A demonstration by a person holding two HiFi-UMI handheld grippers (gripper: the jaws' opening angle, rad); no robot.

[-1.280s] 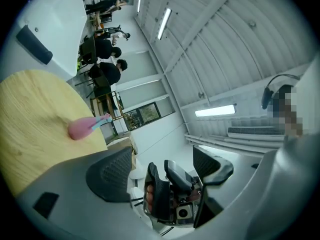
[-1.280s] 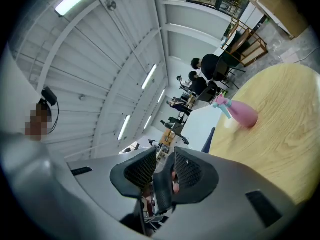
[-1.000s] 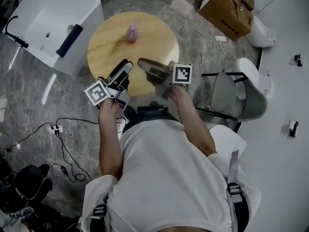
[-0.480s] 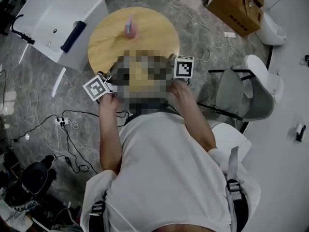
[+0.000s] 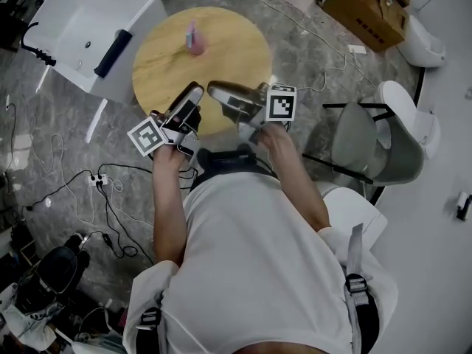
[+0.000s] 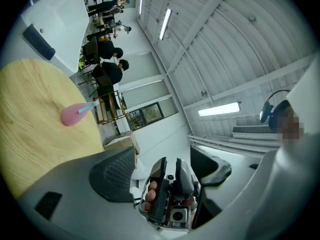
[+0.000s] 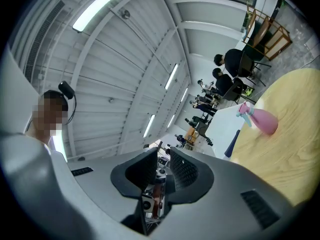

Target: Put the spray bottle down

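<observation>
Obs: spray bottle (image 5: 192, 38) is on the round wooden tabletop (image 5: 230, 50), held by neither tool. It sits well ahead of both sets of jaw tips, toward the far side of the tabletop. It is ahead and to the left in the left gripper view, ahead and to the right in the right gripper view.

Left hand-held gripper (image 5: 190, 102): released, jaws wide apart, with only the other tool showing in the gap. Right hand-held gripper (image 5: 221, 94): also released. Its pads are narrowly apart with nothing between them. Both hang over the near edge of the tabletop, just beside each other, jaws pointing toward the bottle.

Judgement: the put-down itself looks done; what remains is a clean finish.
- Keep both jaws unclenched and well short of the bottle — no reason to reach forward again.
- Any pull-back should run straight along each tool's own axis, away from the bottle. The two tools are close enough together to clip one another on a sideways sweep.
- Confirm the bottle is settled before calling it finished.

Bottle appearance: rounded pink body, wide at the base and narrowing upward. A pale teal trigger head (image 7: 246, 110) sits on top. It is small beside the tabletop, with bare wood all round it. It seems to stand upright, but the steep head view and tilted gripper views leave that uncertain. The light plastic body probably tips easily if nudged.
</observation>
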